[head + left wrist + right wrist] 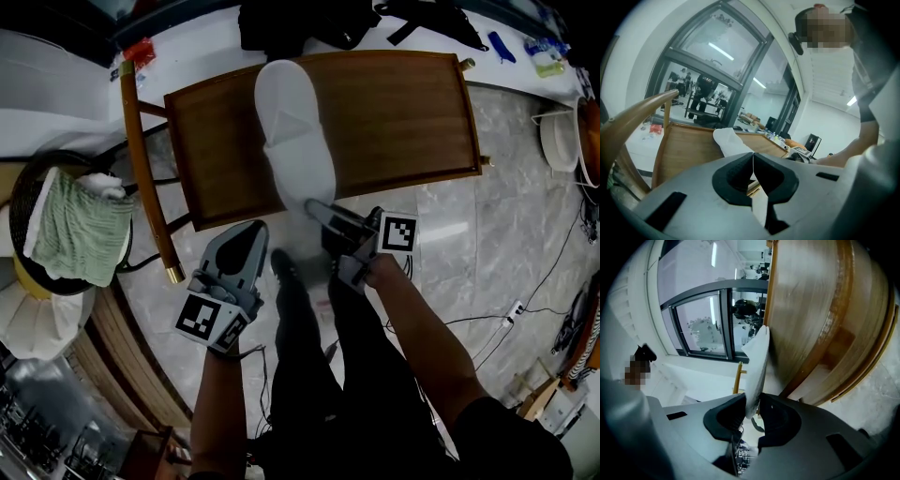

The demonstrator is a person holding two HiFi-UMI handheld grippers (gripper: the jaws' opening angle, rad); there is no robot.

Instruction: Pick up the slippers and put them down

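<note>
On the brown wooden chair [394, 112] in the middle of the scene, a white slipper [291, 122] stretches from the far edge of the seat to the near edge, its near end sticking out past the wood; whether it rests fully on the seat or hangs just above it cannot be told. The right gripper [314, 208] meets that near end from the near side; in the right gripper view, the right gripper [753, 408] has its dark jaws pinching the slipper [757, 362], which rises edge-on beside the chair [811, 310]. The left gripper [255, 227] hangs just left of the right one, near the seat's near edge, clear of the slipper; in the left gripper view, the left gripper [753, 157] has its jaws pressed together with nothing between them, and the slipper [726, 140] lies beyond on the chair [689, 145]. The person's legs in dark trousers [300, 356] stand on the pale marble floor [487, 244]; at the left, a green towel [80, 225] lies in a round dark basket [28, 187].
</note>
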